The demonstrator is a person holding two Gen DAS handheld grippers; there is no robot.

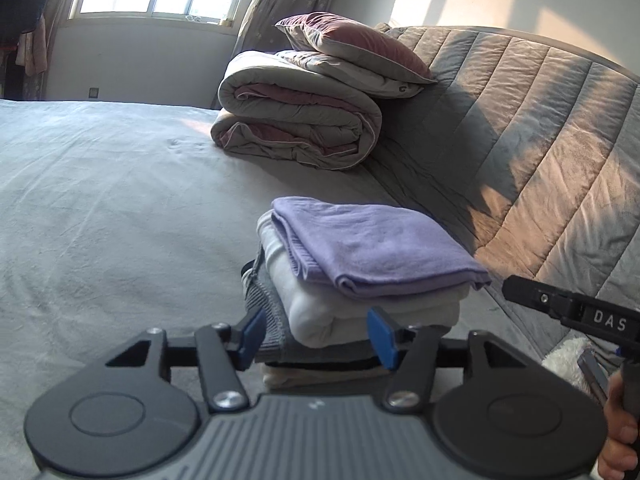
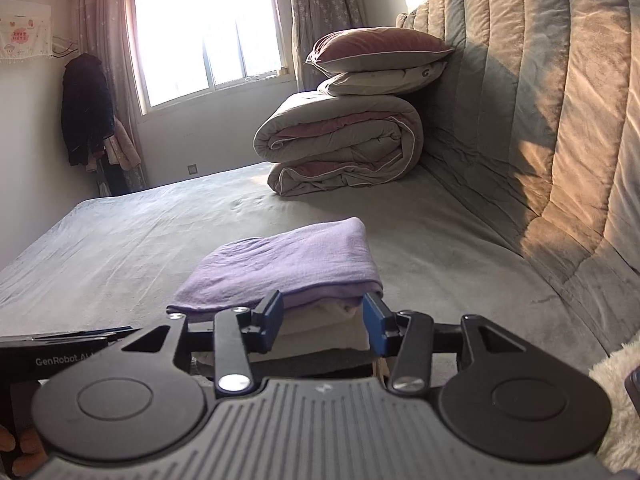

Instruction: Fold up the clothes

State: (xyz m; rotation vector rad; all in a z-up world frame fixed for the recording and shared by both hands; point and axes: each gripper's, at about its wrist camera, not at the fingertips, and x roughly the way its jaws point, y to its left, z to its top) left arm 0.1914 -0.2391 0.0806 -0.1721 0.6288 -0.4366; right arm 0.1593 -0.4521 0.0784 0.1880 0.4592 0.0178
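A stack of folded clothes lies on the grey bed sheet [image 1: 100, 208]. A purple garment [image 1: 372, 244] [image 2: 296, 268] is on top, with a white one [image 1: 360, 308], a grey one [image 1: 272, 308] and a cream one [image 1: 320, 378] under it. My left gripper [image 1: 318, 336] is open at the near side of the stack; its blue pads stand wide and the pile's edge shows between them. My right gripper [image 2: 324, 322] is open too, low at another side of the pile, with the white layers showing between its pads. Neither gripper holds any cloth.
A rolled duvet [image 1: 296, 120] with two pillows [image 1: 352, 40] sits further up the bed against the padded headboard [image 1: 540, 140]. A fluffy white thing [image 2: 616, 400] lies at the right edge. A dark coat [image 2: 86, 112] hangs by the window. A hand [image 1: 620, 440] grips the right tool.
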